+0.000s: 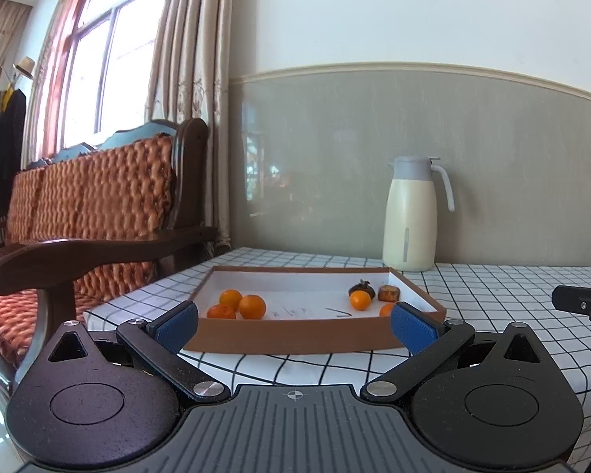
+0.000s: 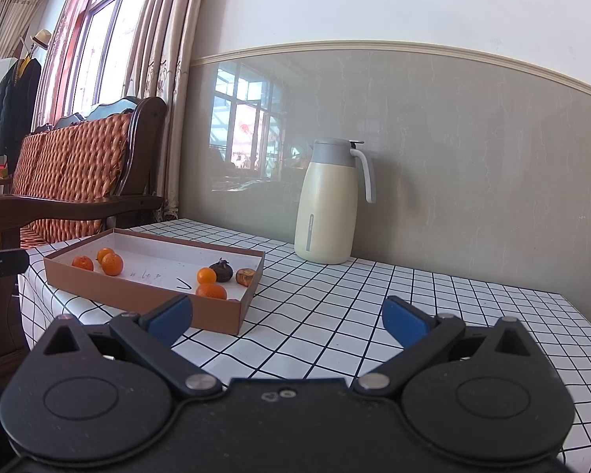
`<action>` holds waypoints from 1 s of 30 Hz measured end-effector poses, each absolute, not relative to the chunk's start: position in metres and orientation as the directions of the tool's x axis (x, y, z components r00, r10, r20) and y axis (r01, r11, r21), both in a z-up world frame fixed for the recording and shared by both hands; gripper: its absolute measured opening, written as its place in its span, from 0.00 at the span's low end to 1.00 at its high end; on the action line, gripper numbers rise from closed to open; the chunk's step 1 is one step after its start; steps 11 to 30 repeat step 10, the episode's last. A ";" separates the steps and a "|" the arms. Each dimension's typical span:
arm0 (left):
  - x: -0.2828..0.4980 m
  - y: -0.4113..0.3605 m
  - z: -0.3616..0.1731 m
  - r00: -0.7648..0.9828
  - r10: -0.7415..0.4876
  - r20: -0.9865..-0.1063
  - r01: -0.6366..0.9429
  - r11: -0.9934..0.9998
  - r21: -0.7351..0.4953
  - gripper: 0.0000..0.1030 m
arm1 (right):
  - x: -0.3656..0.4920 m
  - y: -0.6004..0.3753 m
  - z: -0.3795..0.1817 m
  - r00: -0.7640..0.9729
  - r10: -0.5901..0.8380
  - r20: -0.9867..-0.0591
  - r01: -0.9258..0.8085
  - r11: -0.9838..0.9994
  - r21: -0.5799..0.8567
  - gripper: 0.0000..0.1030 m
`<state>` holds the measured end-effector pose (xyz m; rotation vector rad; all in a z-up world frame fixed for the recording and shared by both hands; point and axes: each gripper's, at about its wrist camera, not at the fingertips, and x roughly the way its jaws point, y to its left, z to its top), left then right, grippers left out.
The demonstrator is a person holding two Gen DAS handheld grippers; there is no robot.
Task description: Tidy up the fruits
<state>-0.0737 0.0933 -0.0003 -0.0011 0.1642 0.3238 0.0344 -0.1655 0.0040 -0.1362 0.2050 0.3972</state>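
A shallow brown cardboard tray (image 1: 295, 337) (image 2: 138, 291) with a white floor lies on the checked tablecloth. Three oranges (image 1: 252, 306) (image 2: 112, 264) lie together at its left end. At its right end lie two more oranges (image 1: 360, 300) (image 2: 207, 276), a dark shrivelled fruit (image 1: 362, 287) (image 2: 220, 270) and a brown cut fruit (image 1: 388, 293) (image 2: 245, 276). My left gripper (image 1: 295, 325) is open and empty just in front of the tray. My right gripper (image 2: 287, 321) is open and empty over the cloth, right of the tray; its tip shows in the left wrist view (image 1: 583, 305).
A cream thermos jug (image 1: 411, 216) (image 2: 329, 201) with a grey lid stands at the back against the wall. A wooden sofa (image 1: 98, 213) (image 2: 67, 173) with orange woven cushions stands left of the table. The table's left edge runs beside it.
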 end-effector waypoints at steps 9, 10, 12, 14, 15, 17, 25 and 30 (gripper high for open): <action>-0.074 0.093 0.001 0.940 0.304 -0.154 -0.304 0.952 0.030 1.00 | 0.035 -0.167 0.004 0.902 0.369 -0.224 -0.396 0.914 -0.088 0.94; -0.074 0.092 0.000 0.940 0.305 -0.153 -0.304 0.952 0.030 1.00 | 0.036 -0.167 0.004 0.902 0.369 -0.224 -0.396 0.914 -0.089 0.94; -0.074 0.092 0.000 0.940 0.305 -0.153 -0.304 0.952 0.030 1.00 | 0.036 -0.167 0.004 0.902 0.369 -0.224 -0.396 0.914 -0.089 0.94; -0.074 0.092 0.000 0.940 0.305 -0.153 -0.304 0.952 0.030 1.00 | 0.036 -0.167 0.004 0.902 0.369 -0.224 -0.396 0.914 -0.089 0.94; -0.074 0.092 0.000 0.940 0.305 -0.153 -0.304 0.952 0.030 1.00 | 0.036 -0.167 0.004 0.902 0.369 -0.224 -0.396 0.914 -0.089 0.94; -0.074 0.092 0.000 0.940 0.305 -0.153 -0.304 0.952 0.030 1.00 | 0.036 -0.167 0.004 0.902 0.369 -0.224 -0.396 0.914 -0.089 0.94; -0.074 0.092 0.000 0.940 0.305 -0.153 -0.304 0.952 0.030 1.00 | 0.036 -0.167 0.004 0.902 0.369 -0.224 -0.396 0.914 -0.089 0.94; -0.074 0.092 0.000 0.940 0.305 -0.153 -0.304 0.952 0.030 1.00 | 0.036 -0.167 0.004 0.902 0.369 -0.224 -0.396 0.914 -0.089 0.94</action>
